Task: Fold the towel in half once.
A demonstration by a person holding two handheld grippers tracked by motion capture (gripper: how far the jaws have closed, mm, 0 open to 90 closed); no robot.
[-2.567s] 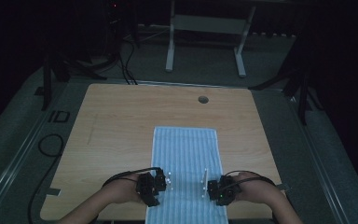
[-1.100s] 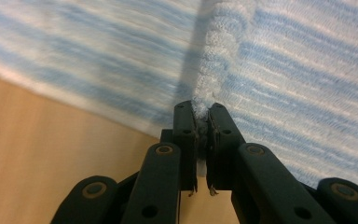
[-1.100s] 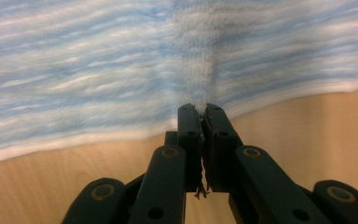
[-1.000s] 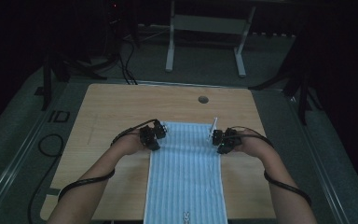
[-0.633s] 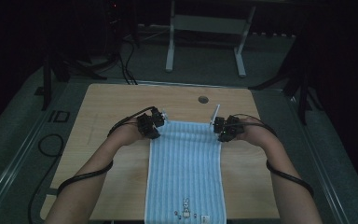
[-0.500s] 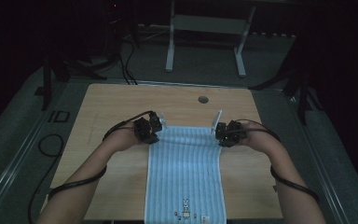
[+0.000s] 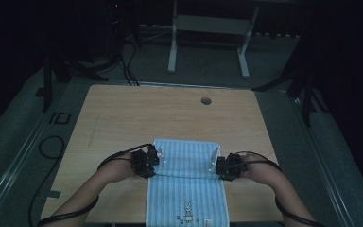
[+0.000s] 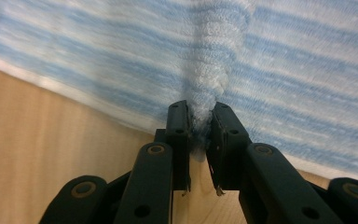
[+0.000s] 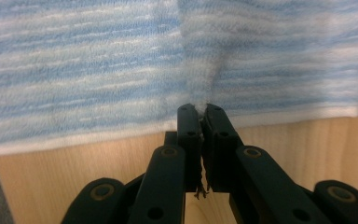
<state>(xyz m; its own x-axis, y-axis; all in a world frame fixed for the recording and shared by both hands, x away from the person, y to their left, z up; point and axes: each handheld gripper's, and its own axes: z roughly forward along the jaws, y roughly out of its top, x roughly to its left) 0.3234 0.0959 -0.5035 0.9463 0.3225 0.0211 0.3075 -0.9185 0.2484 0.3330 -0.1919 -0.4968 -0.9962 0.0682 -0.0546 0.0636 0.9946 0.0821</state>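
A blue-and-white striped towel (image 7: pixel 186 194) lies on the wooden table (image 7: pixel 170 113), its far part doubled back toward the person into a folded layer (image 7: pixel 185 158). My left gripper (image 7: pixel 158 155) pinches the left side of that layer; in the left gripper view the jaws (image 8: pixel 200 122) grip a bunched ridge of towel (image 8: pixel 284 70) and have just eased open slightly, with the cloth still between them. My right gripper (image 7: pixel 214 161) holds the right side. In the right gripper view the right gripper (image 9: pixel 199 112) is shut on a pinch of towel (image 9: pixel 98 70).
A small rabbit print (image 7: pixel 186 219) marks the towel's near end at the table's front edge. A round cable hole (image 7: pixel 206 100) sits near the table's far edge. A white desk frame (image 7: pixel 208 23) stands on the dark floor beyond. Cables trail at the left (image 7: pixel 49 146).
Both grippers have come back toward the person from mid-table, drawing the towel's far edge over the rest of it. The towel now lies doubled and shorter.
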